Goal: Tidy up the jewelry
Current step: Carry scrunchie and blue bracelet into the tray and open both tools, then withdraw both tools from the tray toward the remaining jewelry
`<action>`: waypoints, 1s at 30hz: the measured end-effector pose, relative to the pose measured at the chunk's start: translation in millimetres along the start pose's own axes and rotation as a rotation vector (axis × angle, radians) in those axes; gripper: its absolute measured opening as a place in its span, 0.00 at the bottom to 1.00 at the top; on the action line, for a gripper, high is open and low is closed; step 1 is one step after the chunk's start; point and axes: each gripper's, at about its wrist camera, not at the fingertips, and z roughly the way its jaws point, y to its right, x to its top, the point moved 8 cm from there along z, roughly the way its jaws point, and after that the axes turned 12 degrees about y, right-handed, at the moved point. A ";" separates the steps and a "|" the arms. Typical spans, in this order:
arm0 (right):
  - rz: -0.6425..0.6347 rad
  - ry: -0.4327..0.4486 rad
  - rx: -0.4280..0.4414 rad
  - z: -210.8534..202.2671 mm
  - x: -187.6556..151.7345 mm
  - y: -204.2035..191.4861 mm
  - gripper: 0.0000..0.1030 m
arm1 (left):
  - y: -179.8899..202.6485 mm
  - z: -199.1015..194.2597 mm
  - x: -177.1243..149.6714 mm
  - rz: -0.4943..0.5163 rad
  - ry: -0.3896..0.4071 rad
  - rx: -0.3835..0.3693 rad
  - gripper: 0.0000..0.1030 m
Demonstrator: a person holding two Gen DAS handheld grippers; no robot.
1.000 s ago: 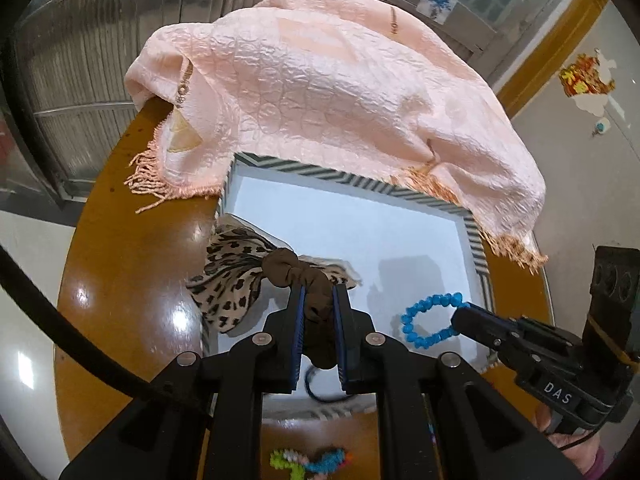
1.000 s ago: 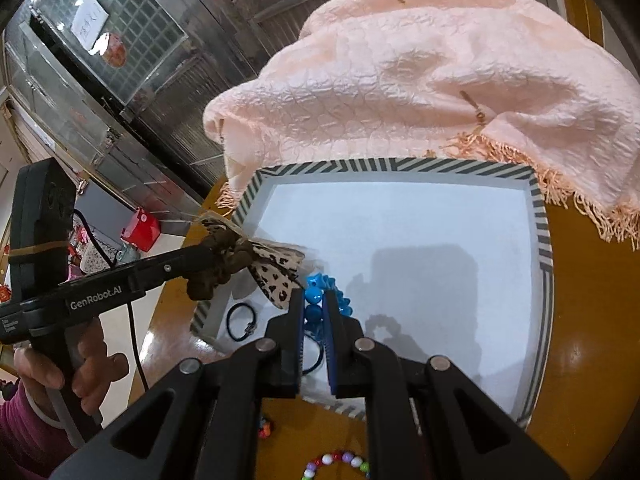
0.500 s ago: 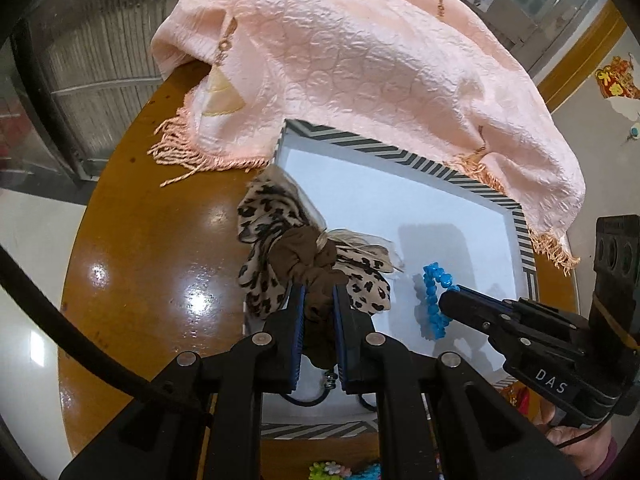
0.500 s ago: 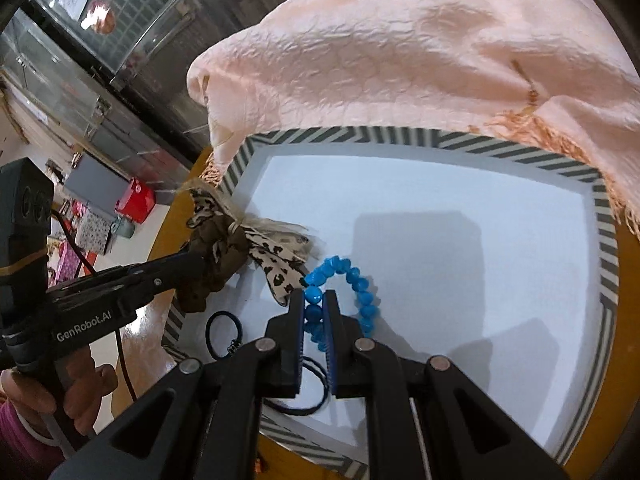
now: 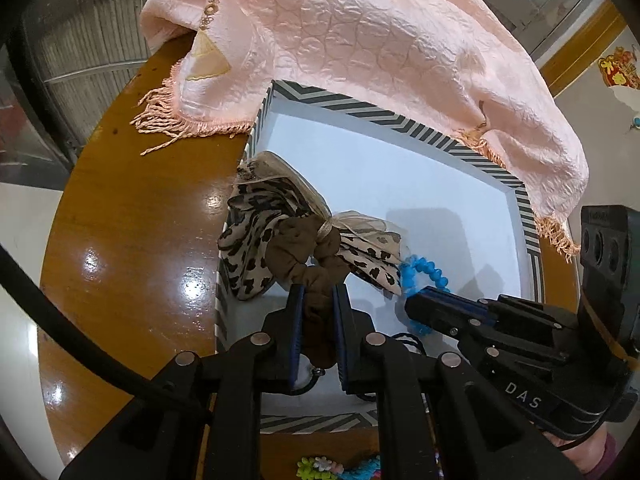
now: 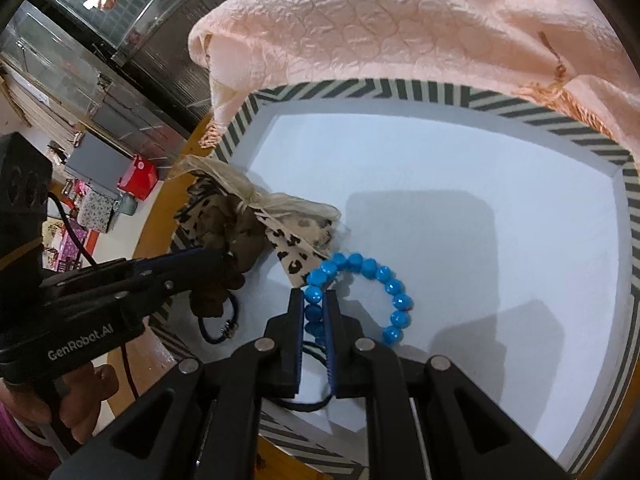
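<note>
My left gripper [image 5: 317, 292] is shut on a brown scrunchie with a leopard-print bow [image 5: 280, 240] and holds it over the left part of a white tray with a striped rim [image 5: 360, 110]. My right gripper [image 6: 315, 298] is shut on a blue bead bracelet [image 6: 394, 300] low over the tray floor [image 6: 480, 240], just right of the bow [image 6: 296, 240]. The right gripper shows in the left wrist view [image 5: 408, 306], and the left gripper in the right wrist view [image 6: 218, 258]. Black hair ties [image 6: 220, 320] lie in the tray's near left corner.
A pink fringed cloth [image 5: 360, 32] drapes over the far side of the round brown table [image 5: 120, 220] and the tray's back rim. Colourful bead pieces [image 5: 320, 466] lie on the table in front of the tray. Glass cabinets stand behind.
Both grippers have moved forward and lower into the tray. The scrunchie and the bracelet have come closer together, and the bow now touches the bracelet.
</note>
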 end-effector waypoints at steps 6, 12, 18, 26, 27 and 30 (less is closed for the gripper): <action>0.030 0.021 -0.001 -10.0 0.4 6.4 0.20 | -2.8 -5.3 2.7 -0.016 0.021 0.009 0.26; 0.034 0.055 -0.017 -27.0 1.1 8.6 0.22 | 0.2 -14.2 4.9 0.008 0.039 0.021 0.31; 0.043 0.097 -0.036 -46.2 -0.7 10.0 0.25 | 5.4 -29.9 5.8 0.037 0.079 0.039 0.31; 0.035 0.153 -0.036 -72.7 -5.9 -3.5 0.46 | 11.8 -57.0 0.3 0.084 0.127 0.058 0.31; 0.034 0.157 -0.038 -75.9 -7.2 -4.9 0.47 | 12.6 -60.2 -1.3 0.090 0.131 0.060 0.31; 0.039 0.175 -0.037 -85.8 -10.2 -9.1 0.47 | 14.9 -70.4 -6.2 0.111 0.145 0.071 0.31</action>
